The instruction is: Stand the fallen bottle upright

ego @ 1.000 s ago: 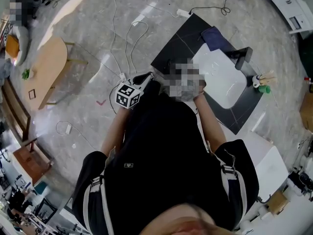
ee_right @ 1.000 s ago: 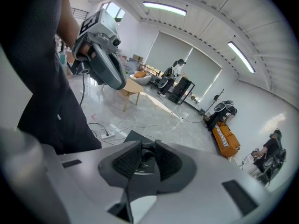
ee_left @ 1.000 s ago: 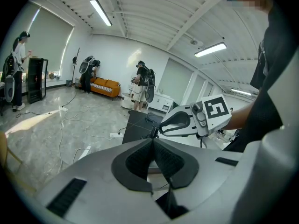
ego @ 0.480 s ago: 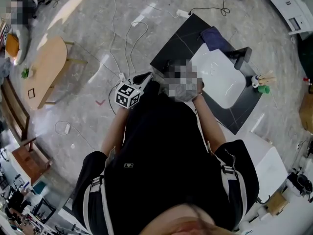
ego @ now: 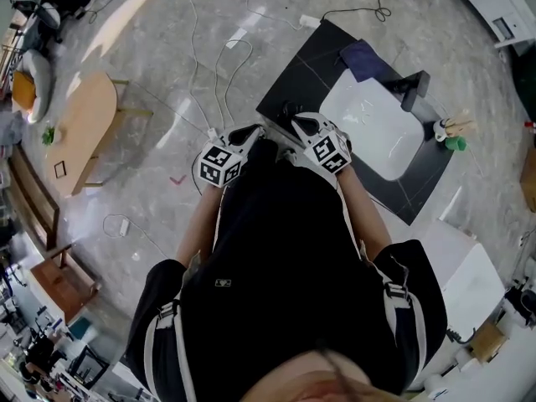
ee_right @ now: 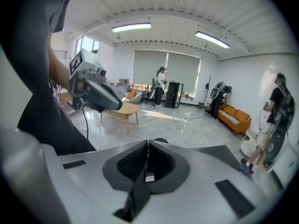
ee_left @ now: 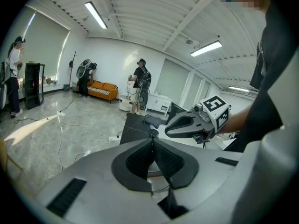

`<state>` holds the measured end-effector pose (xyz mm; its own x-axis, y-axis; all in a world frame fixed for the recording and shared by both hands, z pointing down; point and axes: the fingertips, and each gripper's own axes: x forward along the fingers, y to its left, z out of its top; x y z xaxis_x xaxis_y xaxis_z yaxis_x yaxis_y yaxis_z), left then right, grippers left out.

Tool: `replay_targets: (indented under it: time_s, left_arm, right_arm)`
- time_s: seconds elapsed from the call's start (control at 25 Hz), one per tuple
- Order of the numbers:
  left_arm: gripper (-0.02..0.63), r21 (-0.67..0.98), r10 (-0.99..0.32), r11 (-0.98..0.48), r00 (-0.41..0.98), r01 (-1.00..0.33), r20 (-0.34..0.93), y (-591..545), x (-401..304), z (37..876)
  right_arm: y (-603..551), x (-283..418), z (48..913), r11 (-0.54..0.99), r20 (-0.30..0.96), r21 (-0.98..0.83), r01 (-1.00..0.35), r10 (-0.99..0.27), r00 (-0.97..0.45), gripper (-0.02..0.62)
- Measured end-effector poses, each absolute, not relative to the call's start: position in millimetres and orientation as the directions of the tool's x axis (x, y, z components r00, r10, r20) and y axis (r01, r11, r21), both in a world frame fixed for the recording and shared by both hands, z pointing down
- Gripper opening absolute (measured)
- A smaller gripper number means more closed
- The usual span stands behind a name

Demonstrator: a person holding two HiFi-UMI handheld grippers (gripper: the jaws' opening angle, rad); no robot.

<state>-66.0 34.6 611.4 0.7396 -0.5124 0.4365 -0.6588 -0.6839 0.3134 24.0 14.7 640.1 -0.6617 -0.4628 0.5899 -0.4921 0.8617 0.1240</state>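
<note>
Both tools are held close to the person's chest, short of the black bench (ego: 293, 82). Left gripper (ee_left: 153, 146): jaws together, nothing between them. Right gripper (ee_right: 148, 148): jaws together, likewise empty. No bottle can be positively identified. The only candidate is a small pale-and-green cluster (ego: 452, 132) at the bench's far right edge, beyond the white tray (ego: 373, 132); its axis is unreadable. It lies ahead and rightward, so the right gripper is judged nearer.

mat (ego: 289, 80): black | board (ego: 377, 132): white | floor (ego: 159, 32): grey marbled | sofa (ee_left: 103, 89): orange
</note>
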Motion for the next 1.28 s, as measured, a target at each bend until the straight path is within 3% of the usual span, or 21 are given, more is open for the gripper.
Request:
replay_targets:
  time_s: [0.12,0.52,1.28]
  left_arm:
    - [0.018,0.293,-0.514,-0.697,0.741,-0.655,0.433,27,-66,605]
    - [0.018,0.254,-0.497,-0.738,0.758,-0.625,0.421,8,-49,595]
    - [0.018,0.236,-0.484,-0.747,0.752,-0.622,0.447,2,-37,601]
  right_arm:
    - [16,43,628,0.821,0.552,0.014,-0.571,-0.483,-0.68,0.06]
    - [26,110,633,0.677,0.53,-0.098,-0.729,-0.585,-0.614,0.06]
    - [26,110,638,0.706,0.569,-0.025,-0.708,-0.572,-0.591,0.06]
